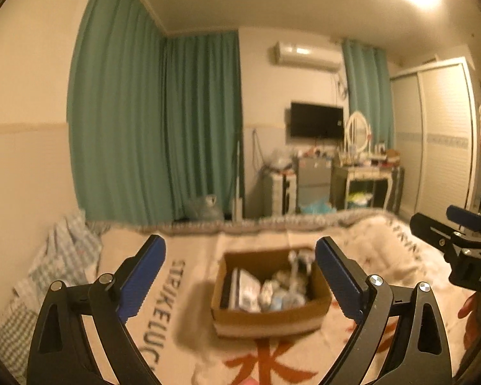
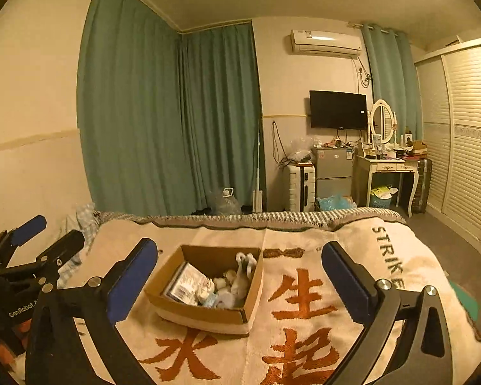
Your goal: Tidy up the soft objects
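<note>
Hovering over the blanket-covered bed [image 2: 304, 240], you hold the left hand-held gripper [image 1: 240, 276] and right hand-held gripper [image 2: 240, 282] spread wide and empty, apparently lining up on the cardboard box [image 2: 208, 317] of soft objects [image 2: 231, 285] between them.

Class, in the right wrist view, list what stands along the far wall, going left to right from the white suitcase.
White suitcase → small grey fridge → dressing table → dark suitcase → louvred wardrobe.

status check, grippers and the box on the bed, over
Left gripper open, empty. Right gripper open, empty. Cardboard box of soft items on blanket, untouched. Nothing blocking the approach.
</note>
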The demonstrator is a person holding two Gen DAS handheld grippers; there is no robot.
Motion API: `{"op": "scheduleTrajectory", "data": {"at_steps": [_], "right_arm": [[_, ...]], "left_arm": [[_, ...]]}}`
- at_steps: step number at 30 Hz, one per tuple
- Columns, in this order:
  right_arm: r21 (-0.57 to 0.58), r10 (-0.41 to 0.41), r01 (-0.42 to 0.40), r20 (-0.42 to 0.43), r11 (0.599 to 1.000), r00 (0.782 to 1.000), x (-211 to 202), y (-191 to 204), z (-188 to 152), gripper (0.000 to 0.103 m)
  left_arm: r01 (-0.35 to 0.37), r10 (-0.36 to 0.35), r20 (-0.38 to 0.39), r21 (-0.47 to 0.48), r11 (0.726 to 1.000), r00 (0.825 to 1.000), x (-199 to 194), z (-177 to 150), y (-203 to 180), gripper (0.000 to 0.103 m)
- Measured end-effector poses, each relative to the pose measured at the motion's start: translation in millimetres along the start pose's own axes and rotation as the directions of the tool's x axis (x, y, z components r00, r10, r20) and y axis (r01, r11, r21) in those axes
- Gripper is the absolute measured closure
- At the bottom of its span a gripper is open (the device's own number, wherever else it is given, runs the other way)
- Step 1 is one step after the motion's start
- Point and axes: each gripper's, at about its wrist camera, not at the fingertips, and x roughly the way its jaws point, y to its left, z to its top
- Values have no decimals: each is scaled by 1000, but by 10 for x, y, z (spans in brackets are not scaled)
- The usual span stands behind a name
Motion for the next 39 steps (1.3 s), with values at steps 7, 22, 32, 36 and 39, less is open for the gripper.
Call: {"op": "scheduleTrajectory", "data": {"at_steps": [7, 22, 32, 36, 39], "right_arm": [[18, 10, -8, -102, 1000, 995, 333, -7, -581, 0], [15, 20, -18, -141, 1000, 990, 450, 50, -670, 0], [12, 9, -8, -144, 1000, 990, 431, 56, -649, 0], [5, 5, -5, -146, 1000, 989, 420, 68, -645, 0], [4, 6, -5, -149, 1000, 989, 425, 78, -652, 0]], "left_arm": [[-11, 8, -78, -31, 999, 997, 136, -381, 55, 7], [-16, 15, -110, -3, 1000, 994, 142, -561, 69, 7], [-11, 10, -114, -10, 1000, 993, 154, -565, 85, 7], [-7, 6, -119, -14, 1000, 993, 162, -564, 109, 7], [-8, 7, -119, -8, 1000, 993, 168, -572, 116, 7]]}}
